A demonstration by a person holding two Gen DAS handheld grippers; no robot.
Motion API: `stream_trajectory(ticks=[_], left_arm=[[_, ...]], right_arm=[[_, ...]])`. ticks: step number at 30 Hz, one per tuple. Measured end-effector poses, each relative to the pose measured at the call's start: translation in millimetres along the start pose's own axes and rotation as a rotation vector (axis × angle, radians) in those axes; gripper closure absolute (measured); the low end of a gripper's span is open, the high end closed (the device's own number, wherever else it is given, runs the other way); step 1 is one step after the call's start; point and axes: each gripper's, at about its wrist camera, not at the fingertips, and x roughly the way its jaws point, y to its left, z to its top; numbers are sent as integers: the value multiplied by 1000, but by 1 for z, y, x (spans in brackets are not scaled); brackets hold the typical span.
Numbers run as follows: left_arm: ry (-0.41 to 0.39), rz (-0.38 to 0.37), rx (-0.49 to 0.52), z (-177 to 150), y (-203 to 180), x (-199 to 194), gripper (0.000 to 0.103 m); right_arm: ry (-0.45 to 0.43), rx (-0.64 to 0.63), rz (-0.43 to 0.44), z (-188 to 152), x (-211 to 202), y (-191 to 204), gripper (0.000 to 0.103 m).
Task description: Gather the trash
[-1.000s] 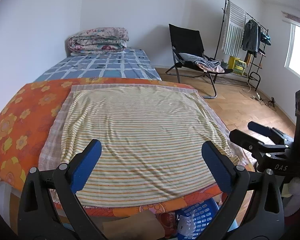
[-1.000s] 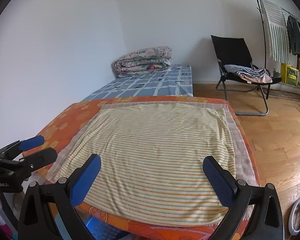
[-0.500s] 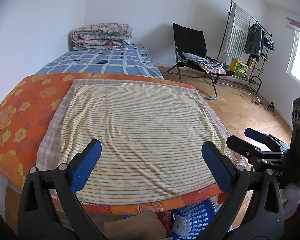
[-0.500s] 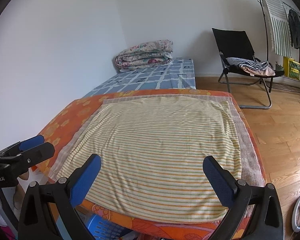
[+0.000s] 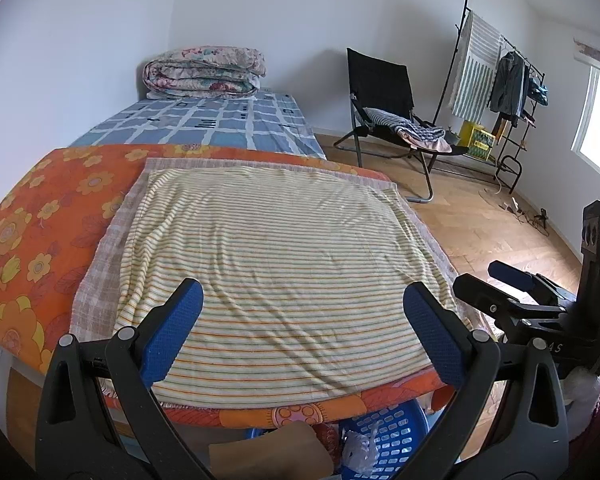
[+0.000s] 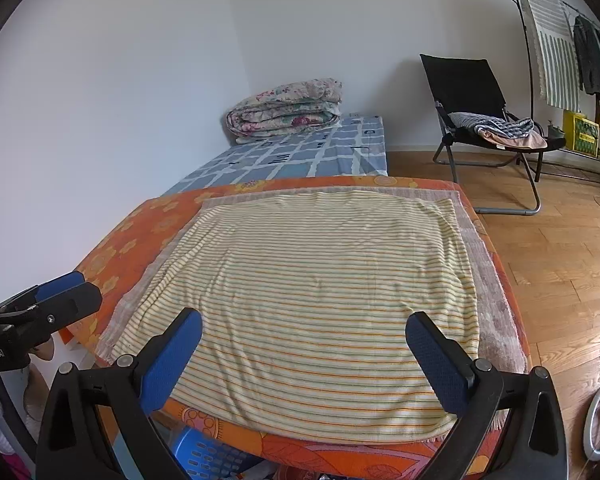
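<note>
Below the left gripper (image 5: 302, 292), low between its two fingers and nearer than the bed edge: a flat piece of brown cardboard (image 5: 268, 454), long side lying crosswise to the fingers, its left end hidden behind the left finger's black arm. Just right of it, a crumpled white plastic scrap (image 5: 358, 450), bunched up with no clear long axis, lying in a blue basket (image 5: 392, 428) with a slotted wall; between cardboard and scrap, a bit of something red (image 5: 326, 436), too hidden to name. Basket tucked partly under the overhanging edge of an orange floral cover (image 5: 40, 232). Left gripper spread wide, blue pads well apart, nothing between them. Right gripper (image 6: 304, 318) likewise wide apart and empty, held just to the right of the left one, level with the same bed edge, the basket's corner low by its left finger. Ahead of both grippers, a striped yellow blanket (image 5: 280, 260) spread flat over a pale checked cloth (image 5: 100, 280) on the orange cover. Farther ahead, a blue checked mattress (image 5: 220, 124) with a folded floral quilt (image 5: 204, 70) at its far end against the wall. Off to the right of the grippers, wood floor (image 5: 480, 232), a black folding chair (image 5: 380, 88) with cloths on its seat, and beyond it a clothes rack (image 5: 500, 72).
</note>
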Motion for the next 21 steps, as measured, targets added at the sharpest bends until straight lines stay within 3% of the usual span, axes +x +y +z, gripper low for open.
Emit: stream_trajectory(ticks=[21], left_arm=[[-1,1,-2,0,1,-1,1]], right_arm=[[2,-1,0,1,0,-1,0]])
